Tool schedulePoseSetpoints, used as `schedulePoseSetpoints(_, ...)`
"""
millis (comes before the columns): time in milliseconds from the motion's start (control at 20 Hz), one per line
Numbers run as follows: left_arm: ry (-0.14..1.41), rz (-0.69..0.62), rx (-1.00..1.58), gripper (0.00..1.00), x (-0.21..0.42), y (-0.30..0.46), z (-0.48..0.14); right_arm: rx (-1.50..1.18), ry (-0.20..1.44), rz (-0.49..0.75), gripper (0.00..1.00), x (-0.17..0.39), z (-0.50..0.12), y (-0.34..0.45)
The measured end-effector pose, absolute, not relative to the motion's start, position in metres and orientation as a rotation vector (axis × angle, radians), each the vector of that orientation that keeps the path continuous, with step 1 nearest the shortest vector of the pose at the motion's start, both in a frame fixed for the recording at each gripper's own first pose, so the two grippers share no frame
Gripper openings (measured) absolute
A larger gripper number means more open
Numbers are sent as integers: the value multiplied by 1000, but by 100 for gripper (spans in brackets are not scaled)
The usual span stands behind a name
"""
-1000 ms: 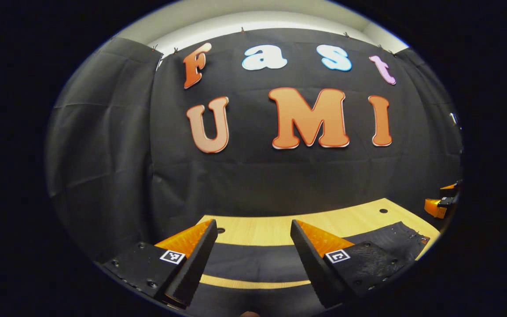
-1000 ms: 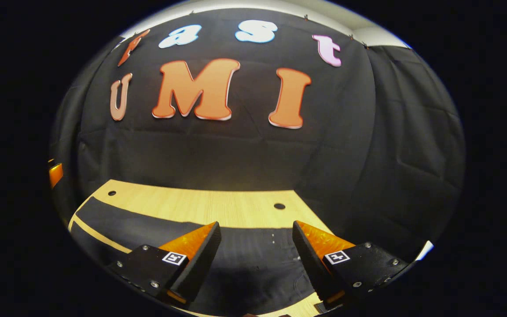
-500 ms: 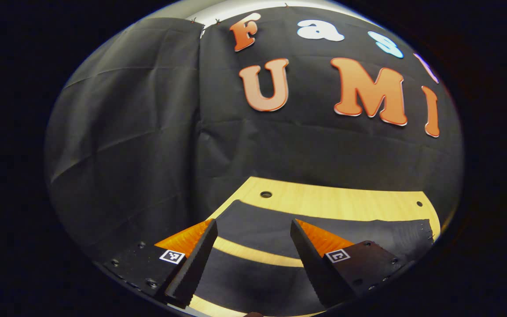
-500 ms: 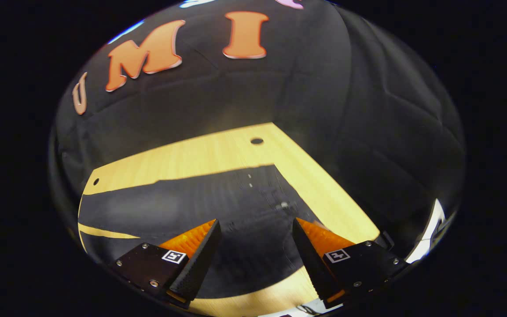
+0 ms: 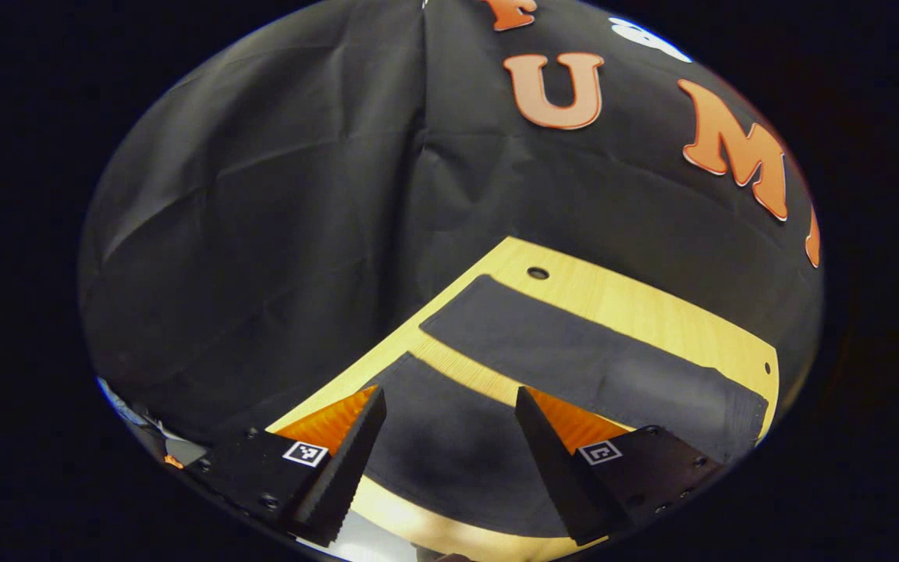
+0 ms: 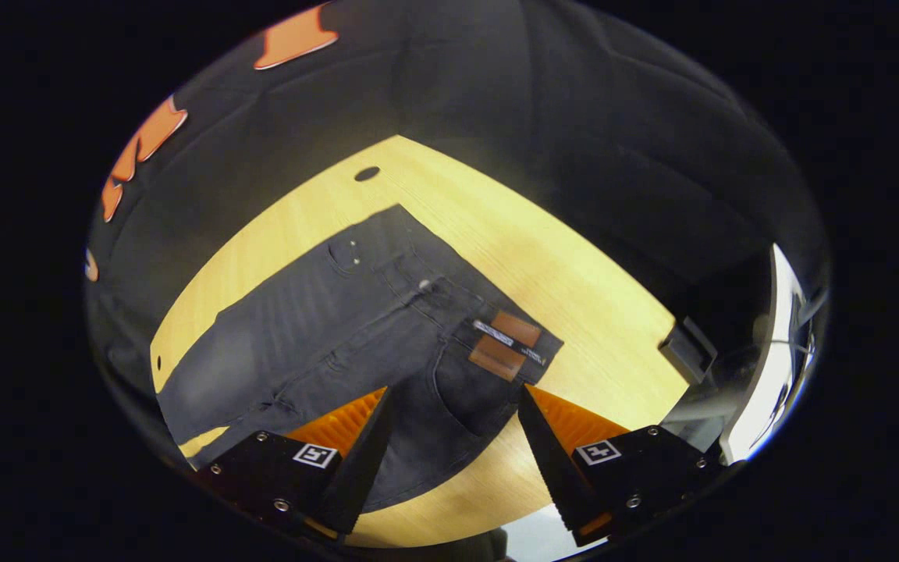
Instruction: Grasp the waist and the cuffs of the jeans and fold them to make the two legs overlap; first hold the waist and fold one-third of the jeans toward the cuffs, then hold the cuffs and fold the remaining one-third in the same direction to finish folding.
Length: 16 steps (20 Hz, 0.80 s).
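Dark grey jeans [image 6: 356, 328] lie flat and unfolded on the light wooden table [image 6: 543, 265]. In the right gripper view the waist end with a brown tag [image 6: 506, 343] lies just beyond my right gripper [image 6: 453, 402], which hangs open above it with nothing between its fingers. The left gripper view looks at the two legs, spread apart with a strip of table between them. The near leg's cuff end [image 5: 442, 437] lies under my open left gripper [image 5: 449, 398], and the far leg [image 5: 590, 359] runs toward the right.
Black cloth walls close the booth behind the table. Small round holes [image 6: 367, 173] mark the table's far corners. A dark block [image 6: 687, 347] sits off the table's right edge, and a bright white panel [image 6: 769, 375] stands beyond it.
Both grippers have tilted down and swung outward: the left toward the cuffs, the right toward the waist. Much more of the jeans and table now shows, and less of the back wall.
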<state>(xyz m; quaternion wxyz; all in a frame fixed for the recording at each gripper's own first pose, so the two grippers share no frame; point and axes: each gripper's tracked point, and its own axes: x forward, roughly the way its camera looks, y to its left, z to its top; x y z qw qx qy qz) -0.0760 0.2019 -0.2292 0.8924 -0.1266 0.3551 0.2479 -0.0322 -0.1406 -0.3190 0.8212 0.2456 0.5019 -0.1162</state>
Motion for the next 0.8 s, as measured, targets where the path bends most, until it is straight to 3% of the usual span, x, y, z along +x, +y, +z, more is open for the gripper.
schedulePoseSetpoints(350, 938, 616, -405, 100, -92, 218, -270, 709, 1236, -274, 92, -41, -364, -149)
schedulePoseSetpoints(800, 1174, 717, -694, 100, -108, 214, -286, 760, 1309, -369, 92, -36, -385, -138)
